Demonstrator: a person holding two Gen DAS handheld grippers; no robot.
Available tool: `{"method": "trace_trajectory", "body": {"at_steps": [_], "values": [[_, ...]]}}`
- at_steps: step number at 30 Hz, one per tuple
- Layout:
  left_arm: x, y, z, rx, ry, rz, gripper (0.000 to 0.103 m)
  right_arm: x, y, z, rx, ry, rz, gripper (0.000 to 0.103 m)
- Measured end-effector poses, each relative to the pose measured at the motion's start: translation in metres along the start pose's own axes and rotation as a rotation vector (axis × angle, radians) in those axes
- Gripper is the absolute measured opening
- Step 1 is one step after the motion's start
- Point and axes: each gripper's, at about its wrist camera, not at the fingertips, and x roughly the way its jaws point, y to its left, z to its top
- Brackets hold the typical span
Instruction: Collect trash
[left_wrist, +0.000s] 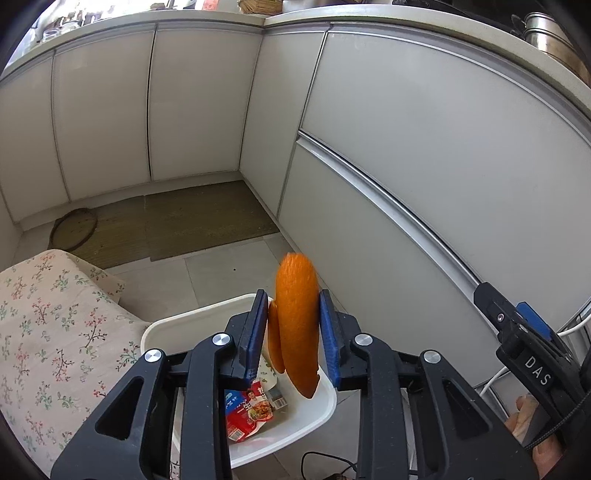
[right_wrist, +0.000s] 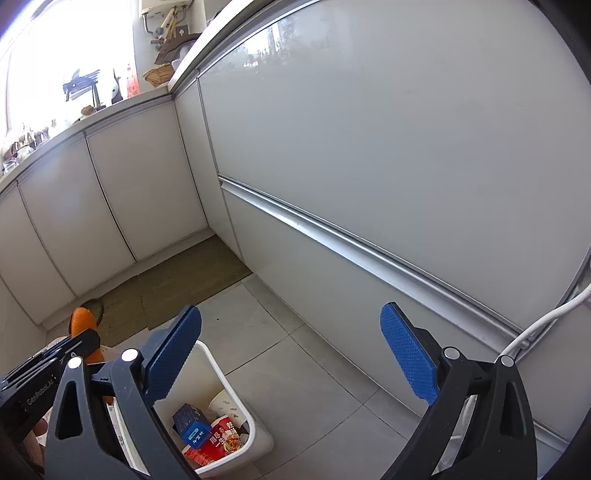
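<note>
glossy white plastic bin (right_wrist: 236, 391), matt pebbled orange peel (left_wrist: 297, 325).

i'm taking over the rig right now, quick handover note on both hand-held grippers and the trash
Left hand-held gripper: shut on a piece of orange peel, held above the white bin.
Right hand-held gripper: open, nothing between its pads, off to the right of the bin.
Bin: on the tiled floor by the cabinets, already holding a red food packet, a blue carton and a paper cup.
Done: several items binned, peel picked up.
Left: drop the peel into the bin; I see no other trash on the floor in these views.
</note>
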Motion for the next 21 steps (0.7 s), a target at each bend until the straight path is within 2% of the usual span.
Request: {"method": "trace_trajectory", "body": {"at_steps": [1, 3, 5, 7, 9, 10, 12, 15, 17, 21], "values": [[0.001, -0.001, 0.0, 0.0, 0.002, 0.002, 0.029, 0.0, 0.0, 0.0, -0.001, -0.001, -0.001, 0.095], [0.0, -0.002, 0.001, -0.003, 0.001, 0.009, 0.041, -0.001, -0.001, 0.0, -0.002, -0.006, -0.001, 0.095], [-0.002, -0.001, 0.002, -0.004, -0.009, 0.023, 0.048, -0.003, -0.001, 0.0, -0.003, -0.014, -0.003, 0.095], [-0.006, -0.002, 0.002, 0.003, -0.021, 0.04, 0.051, -0.004, -0.001, 0.0, -0.005, -0.023, -0.004, 0.095], [-0.011, -0.003, 0.002, 0.012, -0.039, 0.059, 0.063, -0.006, 0.001, -0.001, -0.009, -0.033, -0.004, 0.096], [-0.014, -0.003, 0.001, 0.017, -0.055, 0.072, 0.066, -0.008, 0.002, -0.001, -0.011, -0.039, -0.002, 0.096], [-0.021, -0.004, 0.0, 0.025, -0.081, 0.1, 0.08, -0.011, 0.005, -0.002, -0.018, -0.05, 0.003, 0.096], [-0.033, -0.004, -0.002, 0.037, -0.128, 0.144, 0.091, -0.017, 0.009, -0.004, -0.031, -0.068, 0.012, 0.096], [-0.041, -0.003, -0.004, 0.041, -0.151, 0.173, 0.096, -0.023, 0.011, -0.006, -0.03, -0.081, 0.027, 0.096], [-0.056, 0.006, -0.009, 0.019, -0.183, 0.192, 0.096, -0.039, 0.018, -0.013, -0.032, -0.11, 0.068, 0.096]]}}
